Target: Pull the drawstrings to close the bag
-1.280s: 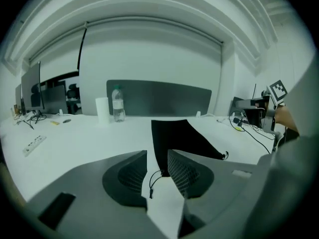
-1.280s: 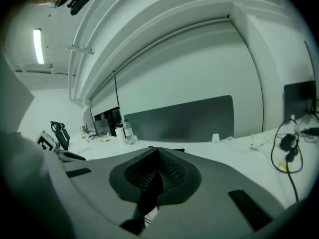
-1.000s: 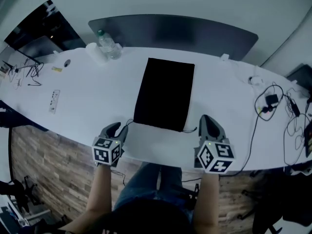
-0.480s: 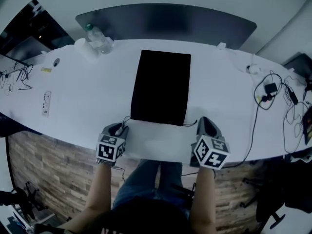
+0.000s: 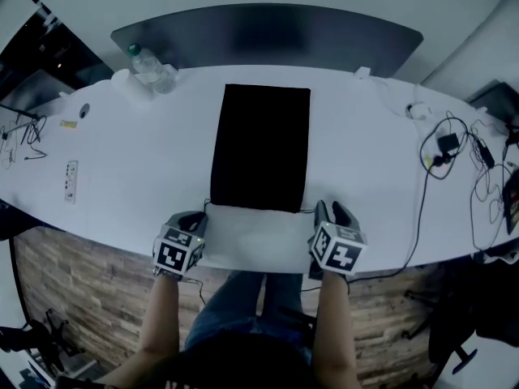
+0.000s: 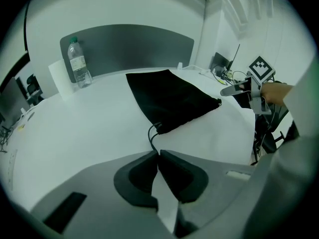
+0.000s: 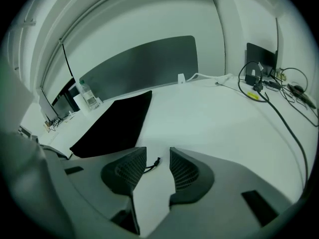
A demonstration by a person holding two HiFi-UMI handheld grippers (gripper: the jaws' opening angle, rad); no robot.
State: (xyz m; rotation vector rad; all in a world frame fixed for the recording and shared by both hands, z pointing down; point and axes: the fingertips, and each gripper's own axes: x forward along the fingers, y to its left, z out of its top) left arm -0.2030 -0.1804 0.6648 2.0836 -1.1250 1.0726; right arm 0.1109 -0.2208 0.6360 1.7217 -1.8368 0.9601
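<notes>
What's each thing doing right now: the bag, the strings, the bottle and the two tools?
black bag: lying flat, not cinched.
left drawstring: pinched by the left tool.
right drawstring: loose, its end between the right tool's jaws.
left tool: just closed, shut on the left drawstring.
right tool: just opened, gripping nothing.
bottle: upright, cap on.

My left gripper (image 6: 158, 154): jaws just closed, tips pinching cord (image 6: 151, 133). Cord runs toward 12 o'clock into near corner of black bag (image 6: 172, 98), flat on white table (image 6: 75, 128). Bottle (image 6: 79, 63) at 10 o'clock; right gripper (image 6: 227, 91) at 2 o'clock.
</notes>
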